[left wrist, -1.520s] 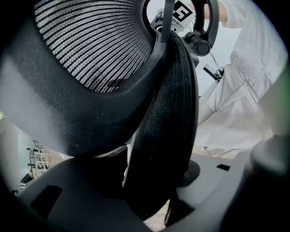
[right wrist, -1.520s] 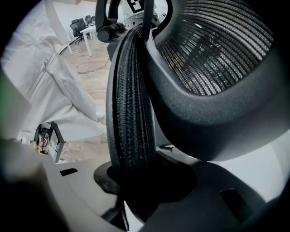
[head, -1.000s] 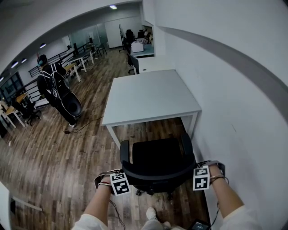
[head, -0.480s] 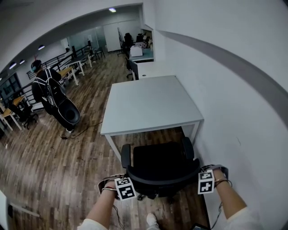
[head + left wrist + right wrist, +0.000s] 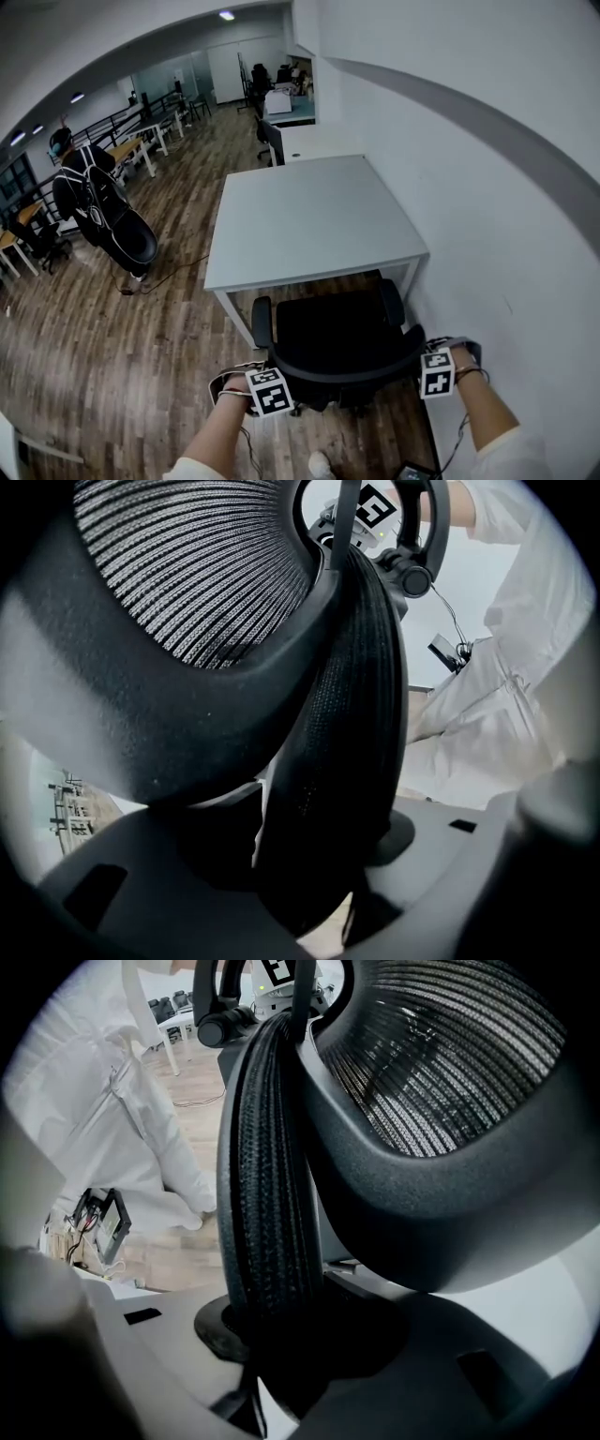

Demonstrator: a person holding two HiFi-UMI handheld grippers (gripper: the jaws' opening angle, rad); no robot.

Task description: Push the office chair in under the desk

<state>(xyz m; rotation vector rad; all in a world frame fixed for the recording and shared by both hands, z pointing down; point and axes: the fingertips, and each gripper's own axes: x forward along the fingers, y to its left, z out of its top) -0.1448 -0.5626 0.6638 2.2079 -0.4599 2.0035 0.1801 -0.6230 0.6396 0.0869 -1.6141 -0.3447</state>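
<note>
The office chair (image 5: 328,333) stood just short of the white desk (image 5: 314,220), its seat front close to the desk's near edge. Its armrests lined up between the desk's two front legs, with little spare on either side. The right armrest (image 5: 391,302) sat near the white wall (image 5: 487,187). On the left the wooden floor (image 5: 122,347) lay open.

I had the left gripper (image 5: 272,394) and the right gripper (image 5: 438,373) each clamped over the top rim of the backrest (image 5: 347,742), one at each end.

A second earlier more floor had shown between seat and desk. The standing person (image 5: 94,211) had since drifted left in the head view.

The desk top was bare, and more desks and chairs stretched down the long room.
</note>
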